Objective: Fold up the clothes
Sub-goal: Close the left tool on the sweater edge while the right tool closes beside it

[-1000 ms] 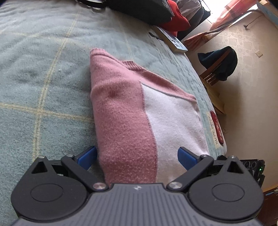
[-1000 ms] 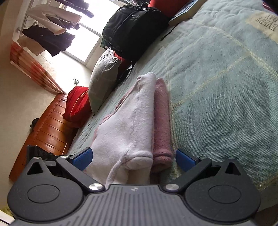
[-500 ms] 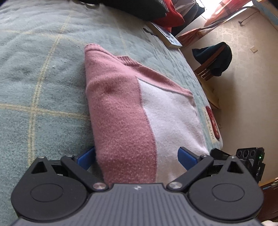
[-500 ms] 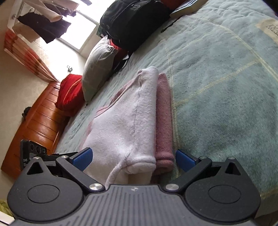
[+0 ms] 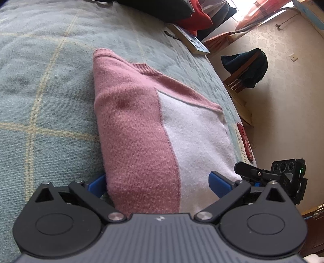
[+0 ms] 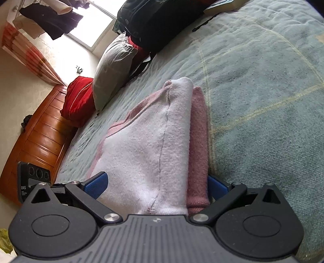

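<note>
Both grippers stand wide apart with an end of the folded sweater (image 5: 141, 131) between their blue fingers, clamping nothing. The left gripper (image 5: 157, 182) straddles the pink side, the right gripper (image 6: 157, 182) the white sleeve edge. Any closing should catch every layer evenly, so the stack stays square. Beyond them, the sweater lies flat, compactly folded, on the green bed (image 5: 50, 81).

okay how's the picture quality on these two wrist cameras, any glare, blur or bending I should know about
Left wrist view: strong fisheye bending of the bedspread; the window at top right is blown out; the sweater is soft and slightly blurred near the left claw. Right wrist view: the window glares white, the bed curves at the edges, and the knit is a little sharper by the right claw.
</note>
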`<state>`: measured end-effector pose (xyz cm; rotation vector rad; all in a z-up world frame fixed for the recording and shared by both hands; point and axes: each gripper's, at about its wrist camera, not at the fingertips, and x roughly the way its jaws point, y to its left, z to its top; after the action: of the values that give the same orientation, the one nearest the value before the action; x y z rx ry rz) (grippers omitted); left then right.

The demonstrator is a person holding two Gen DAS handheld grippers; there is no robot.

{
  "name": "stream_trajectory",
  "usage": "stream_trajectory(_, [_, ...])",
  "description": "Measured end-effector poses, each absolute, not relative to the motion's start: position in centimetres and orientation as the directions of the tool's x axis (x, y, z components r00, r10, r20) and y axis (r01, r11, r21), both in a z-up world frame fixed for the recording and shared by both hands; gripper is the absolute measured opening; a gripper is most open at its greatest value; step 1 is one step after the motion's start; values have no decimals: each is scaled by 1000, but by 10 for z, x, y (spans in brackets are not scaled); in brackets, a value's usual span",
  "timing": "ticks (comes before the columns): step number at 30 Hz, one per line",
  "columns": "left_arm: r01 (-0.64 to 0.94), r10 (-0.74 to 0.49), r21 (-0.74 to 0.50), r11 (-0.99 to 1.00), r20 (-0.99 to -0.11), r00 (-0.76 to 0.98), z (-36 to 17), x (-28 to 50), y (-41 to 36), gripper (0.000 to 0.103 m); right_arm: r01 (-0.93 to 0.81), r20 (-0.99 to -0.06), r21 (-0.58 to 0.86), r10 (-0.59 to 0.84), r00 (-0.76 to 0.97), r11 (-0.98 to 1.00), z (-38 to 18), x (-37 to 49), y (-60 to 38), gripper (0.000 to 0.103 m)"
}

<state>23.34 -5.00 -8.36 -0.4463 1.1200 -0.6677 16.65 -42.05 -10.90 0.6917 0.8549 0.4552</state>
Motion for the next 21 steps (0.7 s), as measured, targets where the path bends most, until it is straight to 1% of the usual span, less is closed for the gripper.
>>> stream_trajectory(14, [233,-698,-658,716,-668,257,-86,252,-51,102,-101,-486,754,655,579,649,-115,173,-429,103])
stream_trajectory(21, [195,-717,-691,696,-654,241,-91,272,-51,101,-108,-458,784,687,564,612,-117,185,-433,103])
